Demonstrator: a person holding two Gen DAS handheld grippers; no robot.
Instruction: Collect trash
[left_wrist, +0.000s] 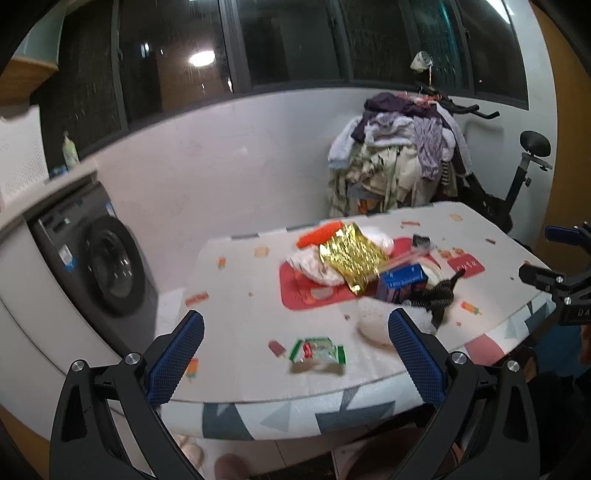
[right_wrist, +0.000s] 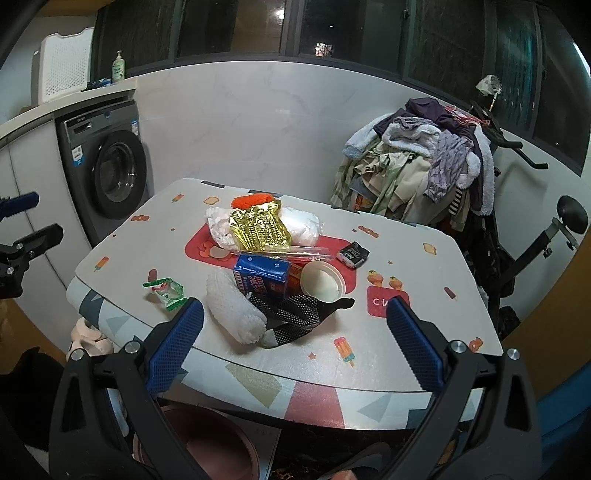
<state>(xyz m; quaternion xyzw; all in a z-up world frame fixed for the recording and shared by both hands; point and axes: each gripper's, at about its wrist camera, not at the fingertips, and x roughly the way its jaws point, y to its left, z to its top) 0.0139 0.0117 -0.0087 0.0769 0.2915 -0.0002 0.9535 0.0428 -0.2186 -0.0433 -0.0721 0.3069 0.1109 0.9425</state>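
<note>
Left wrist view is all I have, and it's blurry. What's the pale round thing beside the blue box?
Observer: The right wrist view shows a shallow round white cup, open side up, touching the blue box.
Operator: Any bin nearby?
Observer: A pinkish basin sits on the floor under the table's near edge.
Operator: Is the right gripper holding anything?
Observer: No. The right gripper is open and empty, short of the pile.
</note>
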